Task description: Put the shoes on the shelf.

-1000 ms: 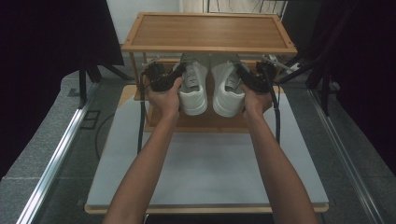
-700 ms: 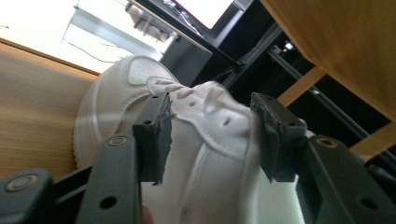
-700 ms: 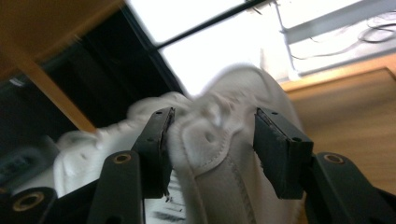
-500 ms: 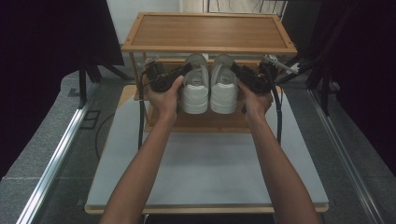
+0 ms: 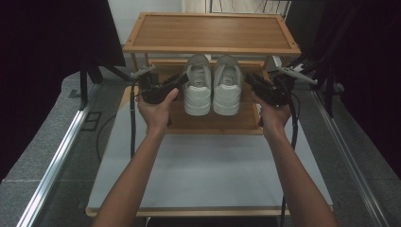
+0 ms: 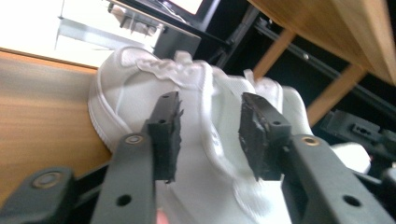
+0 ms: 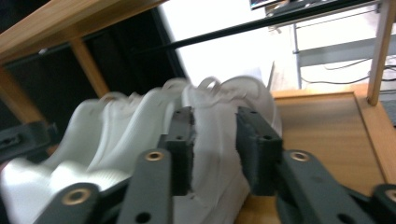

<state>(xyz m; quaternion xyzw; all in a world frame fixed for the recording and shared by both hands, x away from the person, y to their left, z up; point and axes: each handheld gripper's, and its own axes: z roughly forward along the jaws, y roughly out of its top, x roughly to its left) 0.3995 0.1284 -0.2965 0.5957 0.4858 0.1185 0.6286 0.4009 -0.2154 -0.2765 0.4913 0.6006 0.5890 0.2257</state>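
The 2 white sneakers (image 5: 212,85) stood together on the rack's lower shelf (image 5: 213,122). Both left tongs (image 5: 178,80) and right tongs (image 5: 249,80) had just backed off sideways, jaws closing again on nothing, so the pair looked placed and released.

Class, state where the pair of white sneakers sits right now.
In the high view the white sneakers stand side by side on the lower shelf of the wooden rack, between the left gripper and the right gripper.
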